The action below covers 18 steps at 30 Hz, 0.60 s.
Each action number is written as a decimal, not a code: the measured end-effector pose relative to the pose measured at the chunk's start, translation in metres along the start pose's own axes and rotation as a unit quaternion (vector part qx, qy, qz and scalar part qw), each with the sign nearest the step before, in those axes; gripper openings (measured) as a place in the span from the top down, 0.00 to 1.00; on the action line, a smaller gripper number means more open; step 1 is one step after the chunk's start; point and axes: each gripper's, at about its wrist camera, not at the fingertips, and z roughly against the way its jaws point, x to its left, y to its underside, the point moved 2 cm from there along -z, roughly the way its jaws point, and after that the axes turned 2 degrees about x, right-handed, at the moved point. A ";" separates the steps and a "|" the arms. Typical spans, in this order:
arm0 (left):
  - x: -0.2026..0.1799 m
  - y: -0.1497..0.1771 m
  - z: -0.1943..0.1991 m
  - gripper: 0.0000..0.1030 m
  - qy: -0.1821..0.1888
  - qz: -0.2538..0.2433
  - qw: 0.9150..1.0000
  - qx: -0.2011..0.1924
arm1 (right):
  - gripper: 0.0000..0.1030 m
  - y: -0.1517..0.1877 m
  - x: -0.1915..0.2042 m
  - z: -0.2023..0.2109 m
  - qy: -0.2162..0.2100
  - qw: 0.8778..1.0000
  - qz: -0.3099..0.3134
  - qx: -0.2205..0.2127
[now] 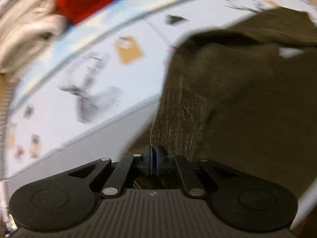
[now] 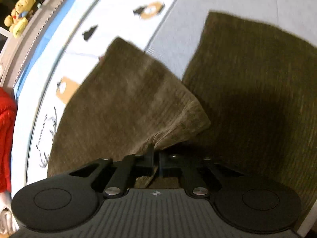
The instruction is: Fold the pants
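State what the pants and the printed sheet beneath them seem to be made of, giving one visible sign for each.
Pants: olive-brown cloth with fine parallel ribs and a matte, slightly fuzzy face, so probably corduroy or a similar ribbed weave; blur leaves it open.
Printed sheet: smooth, pale woven fabric, likely cotton bedding, judging by its flat matte surface, printed figures and stitched border line.
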 end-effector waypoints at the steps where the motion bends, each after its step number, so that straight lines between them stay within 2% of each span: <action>1: 0.008 -0.006 -0.001 0.97 -0.027 0.018 0.999 -0.007 | 0.97 -0.003 0.003 0.007 -0.006 1.000 -0.003 -0.019; 3: 0.029 -0.019 -0.003 0.97 -0.088 0.067 0.993 -0.028 | 0.97 -0.013 0.011 0.028 -0.027 0.998 0.001 -0.062; 6: 0.043 -0.031 -0.010 1.00 -0.152 0.104 0.982 -0.033 | 0.97 -0.030 0.021 0.071 -0.077 0.988 0.004 -0.133; 7: 0.045 -0.032 -0.014 1.00 -0.166 0.106 0.980 -0.033 | 0.97 -0.035 0.024 0.088 -0.094 0.983 0.008 -0.158; 9: 0.049 -0.036 -0.022 1.00 -0.171 0.114 0.978 -0.038 | 0.98 -0.044 0.025 0.113 -0.120 0.975 0.006 -0.188; 10: 0.050 -0.037 -0.024 1.00 -0.159 0.120 0.979 -0.045 | 0.98 -0.048 0.025 0.126 -0.133 0.971 0.005 -0.199; 11: 0.053 -0.038 -0.023 1.00 -0.130 0.129 0.981 -0.055 | 0.98 -0.053 0.022 0.140 -0.140 0.968 0.007 -0.210; 13: 0.062 -0.044 -0.019 0.97 -0.054 0.148 0.985 -0.075 | 0.98 -0.060 0.022 0.157 -0.151 0.960 0.009 -0.237; 16: 0.076 -0.047 0.001 0.88 0.040 0.181 0.974 -0.132 | 0.98 -0.070 0.020 0.175 -0.159 0.952 0.004 -0.263; 18: 0.083 -0.045 0.003 0.57 0.100 0.206 0.965 -0.132 | 0.98 -0.075 0.016 0.171 -0.152 0.951 0.010 -0.269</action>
